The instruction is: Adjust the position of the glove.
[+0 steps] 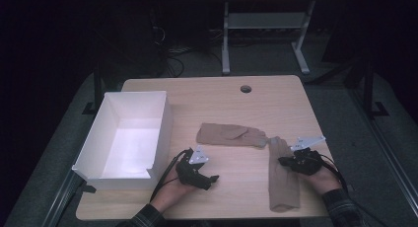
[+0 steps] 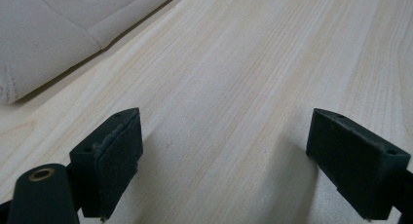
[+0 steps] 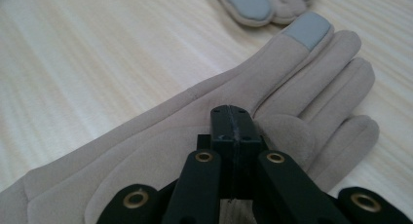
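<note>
Directly under the right hand-held gripper (image 3: 233, 136) lay a beige glove (image 3: 160, 136), flat on the tabletop (image 1: 236, 108), cuff toward the person and fingers pointing away. That hand-held gripper's jaws were pressed fully together above the palm of the glove; whether any fabric was pinched between them could not be told. Just beyond the glove's fingertips lay a second beige glove (image 1: 230, 135), crosswise, between the two hand-held grippers and nearly touching the first. The left hand-held gripper (image 2: 224, 160) rested low over bare wood with its jaws wide apart, nothing between them. Farther left of it stood a white box (image 1: 96, 143).
</note>
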`<state>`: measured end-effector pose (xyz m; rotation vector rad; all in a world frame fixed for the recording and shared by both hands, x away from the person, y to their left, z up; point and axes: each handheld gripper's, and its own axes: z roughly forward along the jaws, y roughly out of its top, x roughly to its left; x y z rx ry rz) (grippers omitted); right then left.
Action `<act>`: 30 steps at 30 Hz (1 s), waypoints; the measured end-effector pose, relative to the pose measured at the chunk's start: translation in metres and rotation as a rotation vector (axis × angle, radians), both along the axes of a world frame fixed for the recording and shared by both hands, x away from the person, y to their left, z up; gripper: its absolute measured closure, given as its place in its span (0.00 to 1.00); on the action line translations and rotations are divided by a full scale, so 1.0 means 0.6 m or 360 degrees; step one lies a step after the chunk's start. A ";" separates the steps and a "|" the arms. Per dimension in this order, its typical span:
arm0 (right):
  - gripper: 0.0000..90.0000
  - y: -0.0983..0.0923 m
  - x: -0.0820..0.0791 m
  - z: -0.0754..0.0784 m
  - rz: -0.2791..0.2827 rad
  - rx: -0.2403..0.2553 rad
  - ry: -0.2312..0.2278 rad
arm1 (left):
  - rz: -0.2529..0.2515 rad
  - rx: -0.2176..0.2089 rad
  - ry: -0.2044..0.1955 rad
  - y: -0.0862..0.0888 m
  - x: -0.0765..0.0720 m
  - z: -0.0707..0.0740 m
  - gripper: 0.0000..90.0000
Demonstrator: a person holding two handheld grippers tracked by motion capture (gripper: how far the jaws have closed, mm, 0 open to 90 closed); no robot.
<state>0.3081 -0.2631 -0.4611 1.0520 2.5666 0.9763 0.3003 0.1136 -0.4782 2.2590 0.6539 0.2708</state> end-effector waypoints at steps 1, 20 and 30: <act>1.00 0.004 -0.007 0.000 0.0030 0.0008 -0.0004 | 0.0003 -0.0002 0.0004 0.000 0.000 0.000 0.14; 0.64 -0.027 0.003 0.018 -0.0295 0.0099 -0.0246 | 0.0007 -0.0006 0.0004 -0.001 0.000 0.000 0.14; 0.42 -0.060 0.046 -0.009 -0.0554 0.0058 -0.0245 | 0.0015 0.0002 -0.0006 -0.004 0.001 0.000 0.14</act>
